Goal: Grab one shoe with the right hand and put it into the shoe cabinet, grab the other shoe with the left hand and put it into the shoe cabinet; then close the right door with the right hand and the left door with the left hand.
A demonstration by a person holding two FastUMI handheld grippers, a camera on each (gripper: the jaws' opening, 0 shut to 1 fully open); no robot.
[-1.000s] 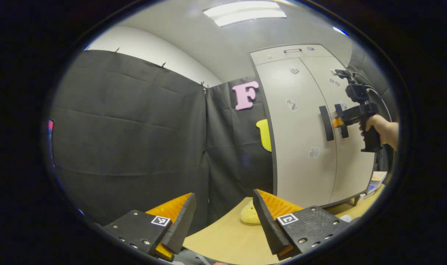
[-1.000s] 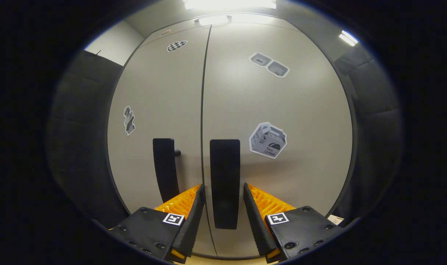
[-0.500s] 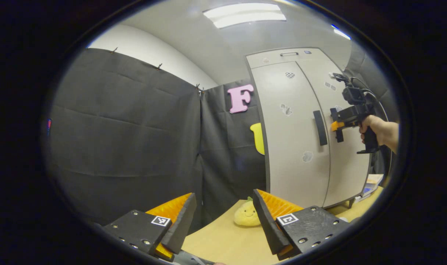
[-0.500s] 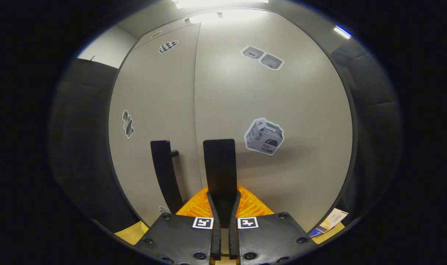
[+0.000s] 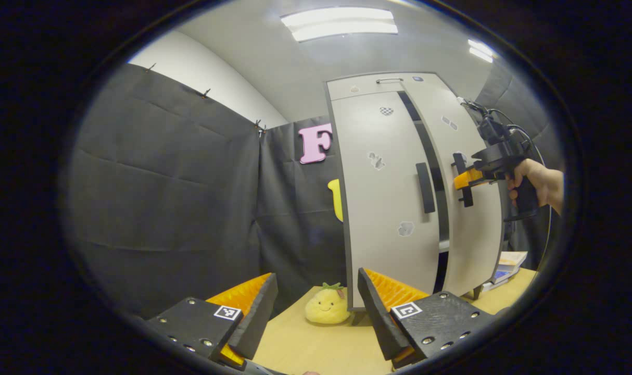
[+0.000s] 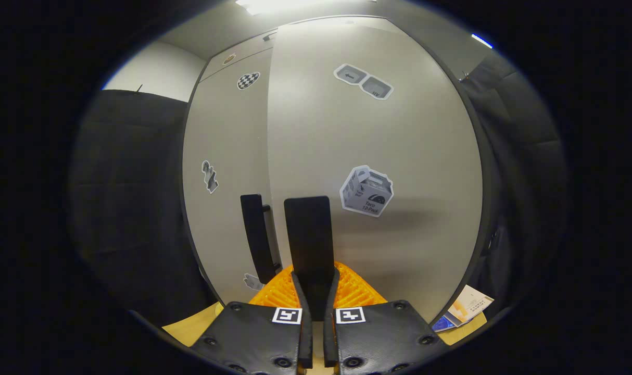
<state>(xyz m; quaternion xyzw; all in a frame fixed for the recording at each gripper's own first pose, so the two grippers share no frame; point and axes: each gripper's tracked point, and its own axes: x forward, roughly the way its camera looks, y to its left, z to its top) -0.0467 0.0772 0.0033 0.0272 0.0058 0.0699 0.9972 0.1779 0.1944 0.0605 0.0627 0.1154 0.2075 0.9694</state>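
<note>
Right gripper (image 6: 315,291): fingers clamped tight, held level by hand (image 5: 534,182). Left gripper (image 5: 316,307): fingers spread wide, holding nothing.

Tall pale-grey shoe cabinet (image 5: 383,208), upright on tabletop, stickers on both doors. Left door (image 5: 386,172) shut flush, black vertical handle (image 5: 425,187). Right door (image 6: 378,172) swung ajar, dark gap between doors, its black handle (image 6: 308,234) pinched between gripper fingers.

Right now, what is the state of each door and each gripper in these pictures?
Right grey cabinet door: pulled partly open, dark gap beside it.
Left grey cabinet door: closed.
Right gripper: shut on the right door's black handle.
Left gripper: open, holding nothing.
</note>
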